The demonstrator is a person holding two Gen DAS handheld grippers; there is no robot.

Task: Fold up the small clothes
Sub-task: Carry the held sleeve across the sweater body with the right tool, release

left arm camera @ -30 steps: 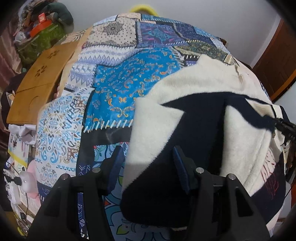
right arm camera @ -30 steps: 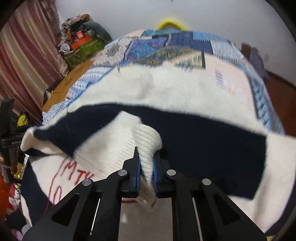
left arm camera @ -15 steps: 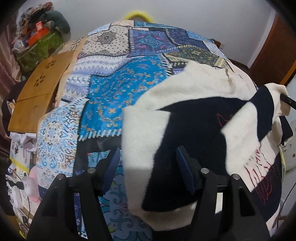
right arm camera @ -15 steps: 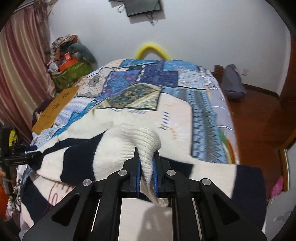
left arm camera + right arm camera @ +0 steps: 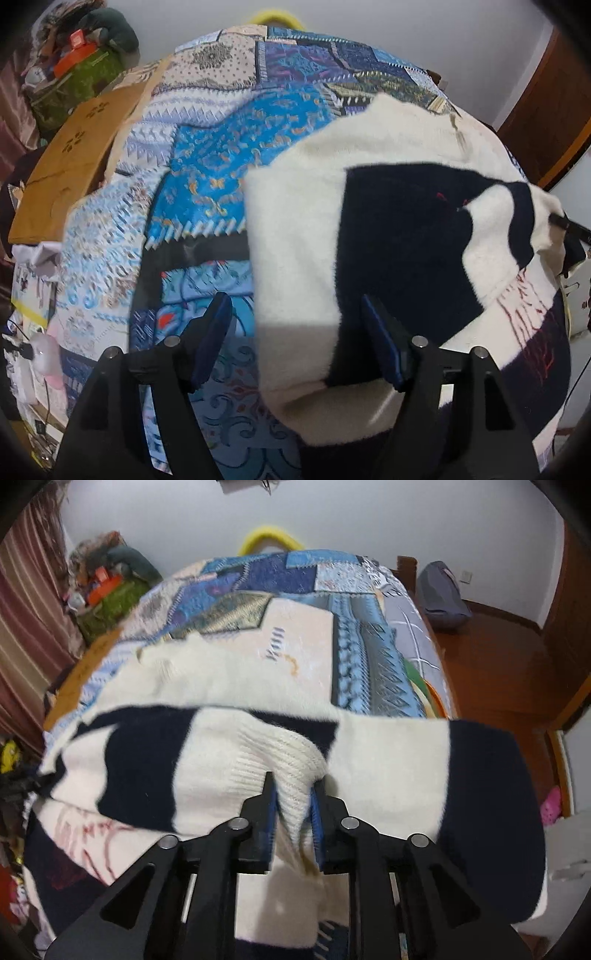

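**Right gripper clamps sweater cuff; left gripper spread over a sleeve**

The right gripper (image 5: 291, 805) has its jaws closed on a ribbed cream cuff of the sweater (image 5: 229, 760), the knit bunched between the blue pads. The left gripper (image 5: 295, 339) has its jaws wide apart, holding nothing; a cream and navy sleeve of the sweater (image 5: 388, 236) lies between and just ahead of them.

Ahead of the right jaws and to both sides, the sweater spreads in cream and navy blocks, with red stitching on the part to the lower left. In the left wrist view the same red stitching sits to the right of the jaws, and the right gripper's tip (image 5: 565, 225) shows at the far right, at the sweater's edge.

The sweater rests on a bed under a patchwork quilt (image 5: 295, 572) of blue, purple and cream panels. A wooden board (image 5: 70, 155) lies far left of the left jaws, at the quilt's edge. Beyond the bed: a yellow curved bar (image 5: 269, 539), a white wall, striped curtains (image 5: 26, 620) at left, a pile of clutter (image 5: 107, 587), and at right a grey bag (image 5: 441, 590) on a wooden floor (image 5: 498, 664).
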